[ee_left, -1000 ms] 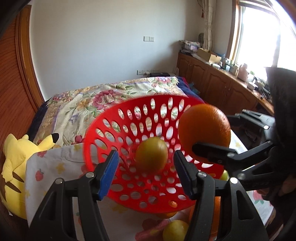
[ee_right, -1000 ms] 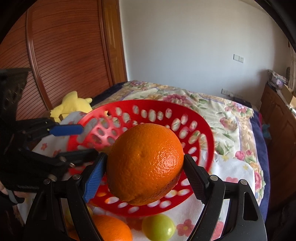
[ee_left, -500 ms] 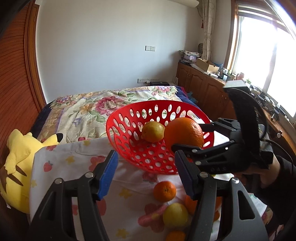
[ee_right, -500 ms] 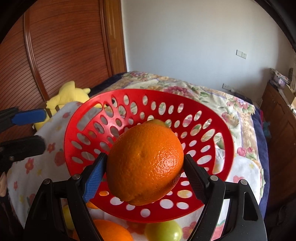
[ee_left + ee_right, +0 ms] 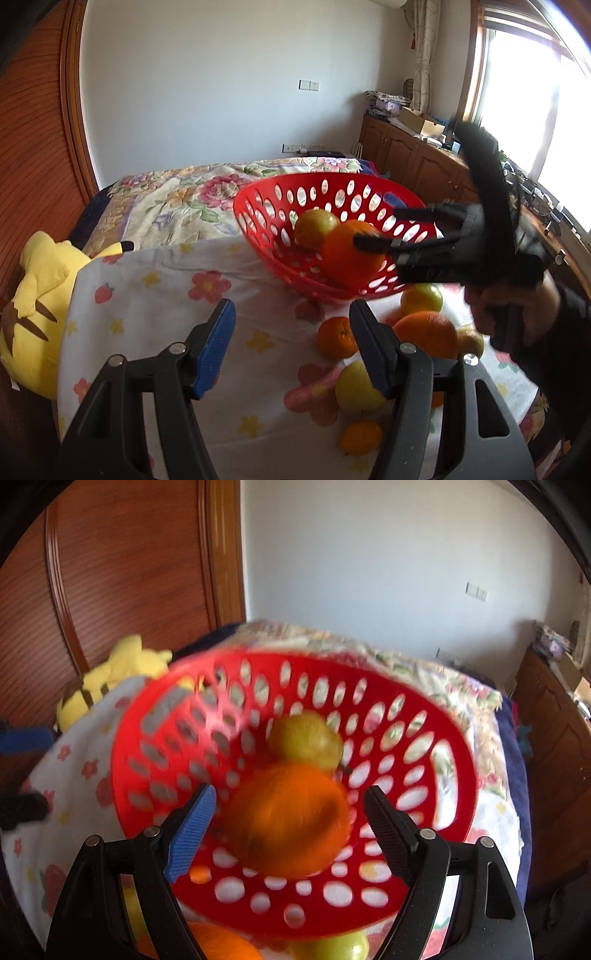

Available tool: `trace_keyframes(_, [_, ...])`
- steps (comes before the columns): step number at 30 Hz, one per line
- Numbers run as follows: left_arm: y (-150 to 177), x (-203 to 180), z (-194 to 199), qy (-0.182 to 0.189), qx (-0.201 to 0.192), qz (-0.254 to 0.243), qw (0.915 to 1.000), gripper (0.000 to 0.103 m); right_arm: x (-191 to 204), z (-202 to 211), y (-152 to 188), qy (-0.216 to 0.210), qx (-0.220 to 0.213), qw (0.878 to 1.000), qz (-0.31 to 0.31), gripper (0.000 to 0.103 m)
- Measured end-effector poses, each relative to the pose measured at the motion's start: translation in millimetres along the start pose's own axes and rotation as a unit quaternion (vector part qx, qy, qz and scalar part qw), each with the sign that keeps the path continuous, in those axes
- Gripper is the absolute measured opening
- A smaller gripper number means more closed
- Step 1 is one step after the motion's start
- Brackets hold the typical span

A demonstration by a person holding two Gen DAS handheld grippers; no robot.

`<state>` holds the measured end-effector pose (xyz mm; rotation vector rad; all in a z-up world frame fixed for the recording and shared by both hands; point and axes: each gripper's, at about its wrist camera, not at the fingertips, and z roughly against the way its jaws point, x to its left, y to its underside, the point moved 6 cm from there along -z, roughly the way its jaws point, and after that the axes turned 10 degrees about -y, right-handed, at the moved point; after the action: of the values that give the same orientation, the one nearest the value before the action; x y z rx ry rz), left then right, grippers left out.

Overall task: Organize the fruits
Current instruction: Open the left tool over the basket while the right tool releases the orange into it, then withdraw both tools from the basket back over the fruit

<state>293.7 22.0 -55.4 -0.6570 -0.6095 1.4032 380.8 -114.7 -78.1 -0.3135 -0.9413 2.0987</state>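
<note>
At frame centre, right wrist view — the large blurred orange (image 5: 291, 818) lies inside the red perforated plastic basket (image 5: 443, 738), against a yellow-green fruit (image 5: 306, 740); the right gripper (image 5: 291, 830) gapes wide, holding nothing. Lower frame, left view — the left gripper (image 5: 291, 347) likewise spread, empty, above the flower-print cloth (image 5: 166, 291).

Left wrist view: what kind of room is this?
Likely a home bedroom: a bed with a floral quilt, wooden cabinets under a curtained window, a plush toy beside the fruit basket.
</note>
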Motion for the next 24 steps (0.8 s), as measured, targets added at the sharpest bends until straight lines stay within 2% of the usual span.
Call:
trace_keyframes(4, [11.4, -2.1, 3.2, 0.0, 0.004, 0.001, 1.0, 0.065, 0.2, 20.0, -9.4, 0.002, -0.018, 1.0, -0.002, 0.086])
trace_keyframes(7, [22.6, -6.5, 6.9, 0.002, 0.002, 0.003, 1.0, 0.068, 3.6, 45.0, -3.0, -0.003, -0.037, 0.999, -0.007, 0.086])
trace_keyframes(14, [50.5, -23.8, 8.3, 0.01, 0.011, -0.005, 0.9999, 0.07, 12.7, 95.1, 45.0, -0.007, -0.059, 0.998, -0.031, 0.086])
trace_keyframes(24, [78.4, -32.6, 13.8, 0.016, 0.016, -0.003, 0.9997, 0.07, 16.3, 115.0, 110.9, -0.005, -0.05, 0.996, -0.072, 0.084])
